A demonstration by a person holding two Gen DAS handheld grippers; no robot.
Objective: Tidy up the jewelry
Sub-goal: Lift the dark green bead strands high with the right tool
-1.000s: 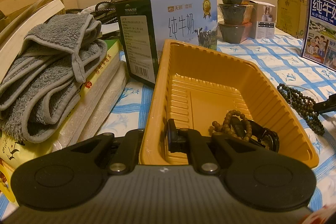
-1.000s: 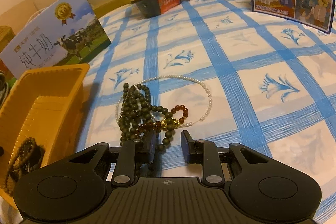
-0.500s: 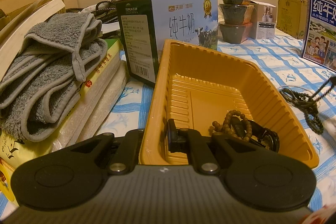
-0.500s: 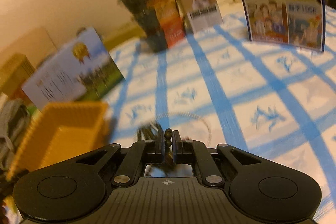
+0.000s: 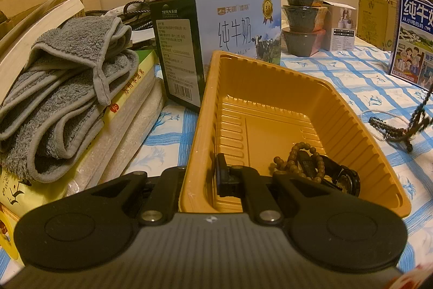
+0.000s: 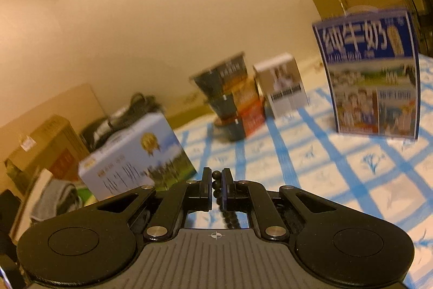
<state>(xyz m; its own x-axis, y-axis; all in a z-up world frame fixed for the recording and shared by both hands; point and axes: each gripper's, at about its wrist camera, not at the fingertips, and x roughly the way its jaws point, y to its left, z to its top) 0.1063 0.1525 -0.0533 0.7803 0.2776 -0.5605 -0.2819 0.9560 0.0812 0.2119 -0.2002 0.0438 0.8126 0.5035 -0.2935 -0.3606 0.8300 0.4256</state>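
My left gripper is shut on the near wall of the orange tray. Inside the tray lie a brown bead bracelet and a black watch. My right gripper is shut on a dark bead necklace and holds it up above the table. In the left wrist view the necklace hangs at the right edge, its lower end trailing over the cloth. A thin pearl strand and more dark beads lie on the blue checked tablecloth.
A grey towel lies on stacked books at the left. A milk carton box stands behind the tray. Stacked dark bowls, a small white box and a blue milk box stand farther back.
My right gripper closed on the dark bead necklace and lifted it off the tablecloth, tilting upward. The left gripper stayed on the tray wall.
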